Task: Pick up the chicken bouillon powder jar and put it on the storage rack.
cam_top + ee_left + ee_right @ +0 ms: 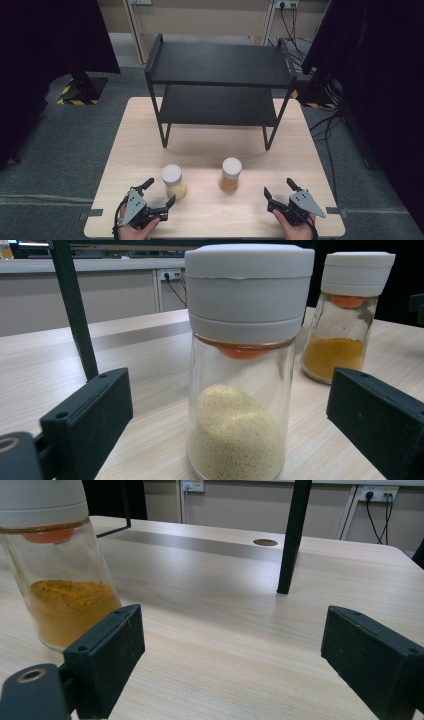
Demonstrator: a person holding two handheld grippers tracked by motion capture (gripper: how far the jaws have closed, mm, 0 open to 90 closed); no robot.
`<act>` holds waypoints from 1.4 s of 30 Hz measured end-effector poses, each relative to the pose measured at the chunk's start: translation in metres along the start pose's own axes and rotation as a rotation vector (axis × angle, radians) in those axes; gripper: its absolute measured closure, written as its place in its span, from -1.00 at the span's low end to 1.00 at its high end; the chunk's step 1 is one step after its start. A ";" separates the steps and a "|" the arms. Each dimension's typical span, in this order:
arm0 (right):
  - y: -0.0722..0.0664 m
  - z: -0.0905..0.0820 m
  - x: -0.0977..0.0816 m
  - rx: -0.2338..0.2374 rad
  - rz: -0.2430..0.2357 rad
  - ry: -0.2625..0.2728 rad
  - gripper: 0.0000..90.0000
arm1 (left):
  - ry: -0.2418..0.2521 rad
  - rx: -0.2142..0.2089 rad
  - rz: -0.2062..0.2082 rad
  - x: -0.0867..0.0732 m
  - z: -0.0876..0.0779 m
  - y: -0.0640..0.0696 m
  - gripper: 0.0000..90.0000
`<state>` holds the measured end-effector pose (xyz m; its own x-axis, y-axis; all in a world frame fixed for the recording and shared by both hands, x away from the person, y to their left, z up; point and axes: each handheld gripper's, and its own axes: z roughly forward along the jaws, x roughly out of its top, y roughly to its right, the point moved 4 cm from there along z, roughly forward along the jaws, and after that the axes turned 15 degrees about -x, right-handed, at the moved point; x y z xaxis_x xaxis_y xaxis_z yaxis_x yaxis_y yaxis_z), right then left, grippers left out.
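Grey carpet surrounds a pale wooden table (145,125), with dark curtains to either side and a black two-tier shelf (220,65) standing on the table's far half. Near the front left corner, the left gripper (160,194) rests in a person's hand, its jaws spread wide and released, holding nothing. Just beside its tips stands a glass jar of pale grains (173,182) with a white lid; in the left gripper view this jar (240,390) sits upright between the open jaws without touching either one. Right of it, near the front edge's middle, stands the jar of orange powder (231,174), also upright and white-lidded. Near the front right corner, the right gripper (279,189) rests with its jaws likewise released, apart from that jar.
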<state>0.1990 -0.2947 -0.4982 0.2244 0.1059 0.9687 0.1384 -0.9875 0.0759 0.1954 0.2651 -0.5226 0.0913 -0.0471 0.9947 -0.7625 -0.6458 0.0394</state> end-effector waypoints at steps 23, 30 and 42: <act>0.001 0.002 0.003 0.011 -0.005 -0.019 -0.76 | 0.042 -0.030 0.028 0.018 0.013 -0.006 -0.75; 0.001 0.003 0.003 0.011 -0.005 -0.022 -0.76 | 0.042 -0.040 0.040 0.026 0.024 -0.008 -0.65; 0.002 0.003 0.003 0.009 0.005 -0.023 -0.76 | 0.043 -0.035 0.031 0.027 0.033 -0.009 -0.45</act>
<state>0.2023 -0.2957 -0.4958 0.2469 0.1039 0.9635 0.1461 -0.9869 0.0689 0.2258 0.2450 -0.4991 0.0403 -0.0332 0.9986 -0.7868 -0.6172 0.0112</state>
